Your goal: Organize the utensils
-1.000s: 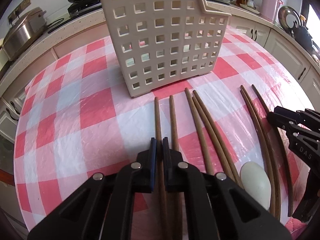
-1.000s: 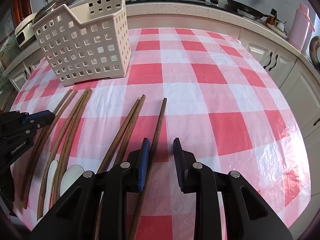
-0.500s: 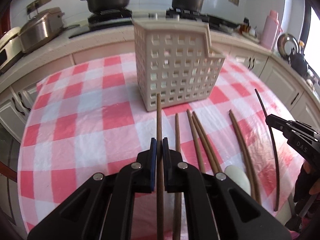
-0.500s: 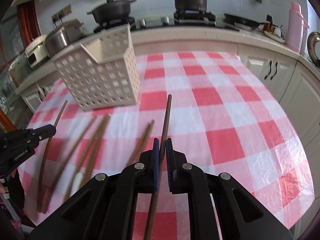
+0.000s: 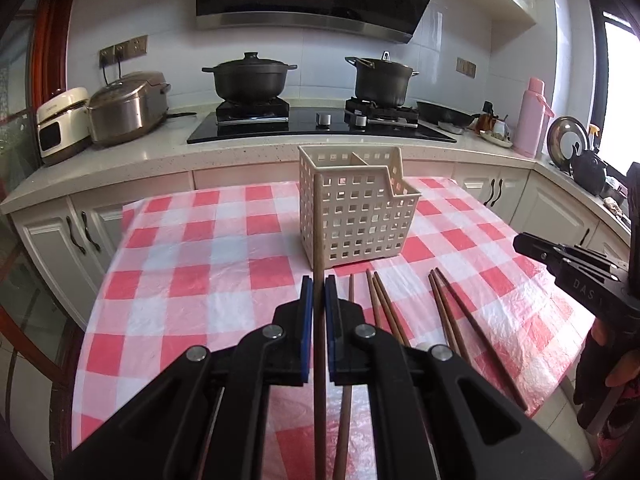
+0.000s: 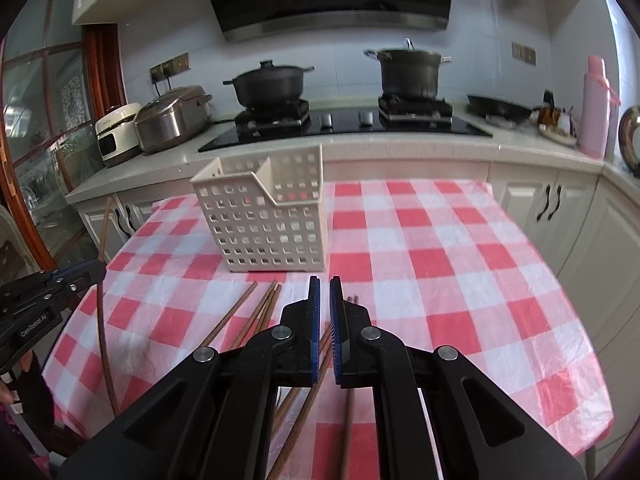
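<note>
Chopstick [image 5: 319, 380] is pinched in the left tongs [image 5: 319, 286] (tip toward the basket [image 5: 352, 216], for dropping in); right tongs [image 6: 325, 286] closed, seemingly empty.

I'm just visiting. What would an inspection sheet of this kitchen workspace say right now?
Surface: table under a red-and-white checked cloth.
Job's things: white slotted basket, upright; brown chopsticks lying loose before it.
Clutter: nothing seen.
Grippers: left tongs shut on one chopstick; right tongs shut, hold unclear.
Cables: cord hanging from the wall socket behind the rice cooker.
Surroundings: two black pots on the stove, pink flask.
</note>
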